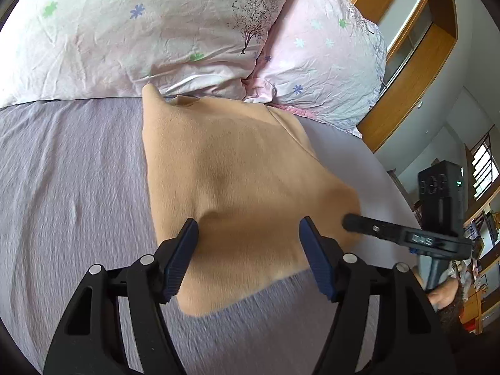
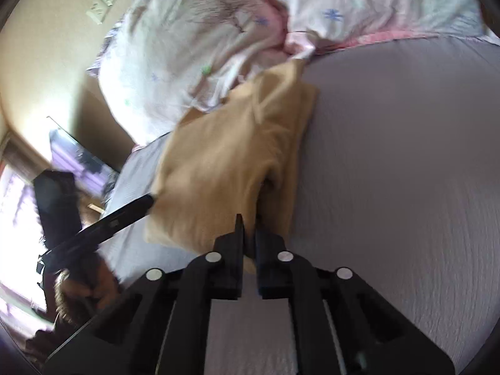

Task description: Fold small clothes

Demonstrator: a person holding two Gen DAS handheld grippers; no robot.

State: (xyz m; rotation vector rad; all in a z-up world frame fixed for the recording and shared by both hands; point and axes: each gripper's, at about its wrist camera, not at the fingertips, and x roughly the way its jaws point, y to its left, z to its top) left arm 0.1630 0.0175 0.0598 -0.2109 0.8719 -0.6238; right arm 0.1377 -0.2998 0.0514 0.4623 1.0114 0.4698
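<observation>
Right claw pinches the tan garment at its near edge; left claw spread, hovering over it. Garment lies on bed against pillows. Risk: thin pinch slipping, fold skewing.

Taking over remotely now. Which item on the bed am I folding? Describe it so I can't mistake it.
Start at the two floral pillows at the head of the bed. Just below them, on the lilac sheet, lies the tan garment. It is the only plain, fuzzy tan piece, and the right gripper is pinching its edge.
</observation>
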